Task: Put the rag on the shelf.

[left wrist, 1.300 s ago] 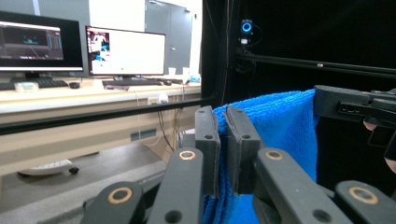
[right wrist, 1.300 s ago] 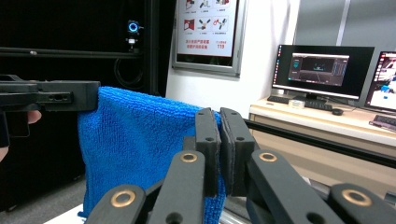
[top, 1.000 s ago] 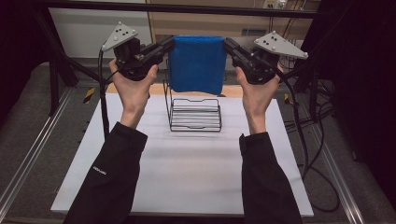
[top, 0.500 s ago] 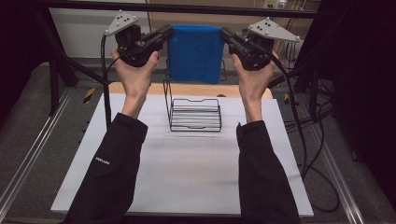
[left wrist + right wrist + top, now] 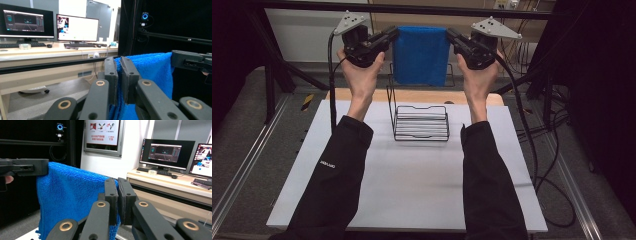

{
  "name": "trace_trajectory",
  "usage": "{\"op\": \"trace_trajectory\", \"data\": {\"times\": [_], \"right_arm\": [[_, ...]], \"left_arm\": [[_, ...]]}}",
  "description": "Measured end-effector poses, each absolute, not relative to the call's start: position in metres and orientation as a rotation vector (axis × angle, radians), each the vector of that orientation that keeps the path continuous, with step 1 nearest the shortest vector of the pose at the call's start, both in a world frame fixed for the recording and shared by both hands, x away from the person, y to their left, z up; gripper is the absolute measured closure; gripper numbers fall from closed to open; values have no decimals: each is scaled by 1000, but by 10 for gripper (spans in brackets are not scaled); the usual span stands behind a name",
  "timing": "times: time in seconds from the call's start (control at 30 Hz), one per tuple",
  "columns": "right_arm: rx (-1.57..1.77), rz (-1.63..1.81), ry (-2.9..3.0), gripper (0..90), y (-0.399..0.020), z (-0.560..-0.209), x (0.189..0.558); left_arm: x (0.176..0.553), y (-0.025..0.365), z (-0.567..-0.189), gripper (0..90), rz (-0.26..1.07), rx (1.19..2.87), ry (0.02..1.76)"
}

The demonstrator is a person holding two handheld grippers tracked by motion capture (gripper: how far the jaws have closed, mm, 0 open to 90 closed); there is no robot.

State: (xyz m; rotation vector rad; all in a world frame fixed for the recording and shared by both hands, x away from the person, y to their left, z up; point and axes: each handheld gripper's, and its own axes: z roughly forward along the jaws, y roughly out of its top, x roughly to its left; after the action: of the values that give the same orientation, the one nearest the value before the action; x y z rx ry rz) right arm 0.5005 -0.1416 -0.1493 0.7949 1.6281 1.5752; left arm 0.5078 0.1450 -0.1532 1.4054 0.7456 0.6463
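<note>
High above the far edge of the worktop [image 5: 412, 200], a blue towel [image 5: 421, 55] hangs stretched between two tools. The left hand-held gripper [image 5: 393, 34] pinches the towel's top left corner, with its jaws closed tight on the cloth. The right hand-held gripper [image 5: 452, 36] pinches the top right corner the same way. From the left gripper view, the fluffy blue cloth [image 5: 150, 72] sits squeezed between the two black jaws, and the right gripper view shows the towel [image 5: 67, 200] gripped just the same.

Below the towel stands a black wire rack [image 5: 421, 122], near the far middle of the worktop. A tall wire bar rises from the back of the rack, and the towel hangs right in front of it. A wooden board [image 5: 362, 95] lies along the far edge, behind the rack.

The job looks like hanging the towel over the rack's top bar. To do it well, both hands should stay level, so the top edge stays flat and straight. They should keep the cloth pulled a little tight, so it does not sag in the middle. The towel should go over the bar evenly, and the jaws should let go only once it rests there.
</note>
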Motion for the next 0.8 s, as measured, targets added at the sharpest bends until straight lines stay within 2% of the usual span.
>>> {"op": "trace_trajectory", "data": {"times": [0.8], "right_arm": [[808, 1534, 1732, 871, -146, -185, 499]], "left_arm": [[505, 149, -190, 837, 637, 1501, 717]]}}
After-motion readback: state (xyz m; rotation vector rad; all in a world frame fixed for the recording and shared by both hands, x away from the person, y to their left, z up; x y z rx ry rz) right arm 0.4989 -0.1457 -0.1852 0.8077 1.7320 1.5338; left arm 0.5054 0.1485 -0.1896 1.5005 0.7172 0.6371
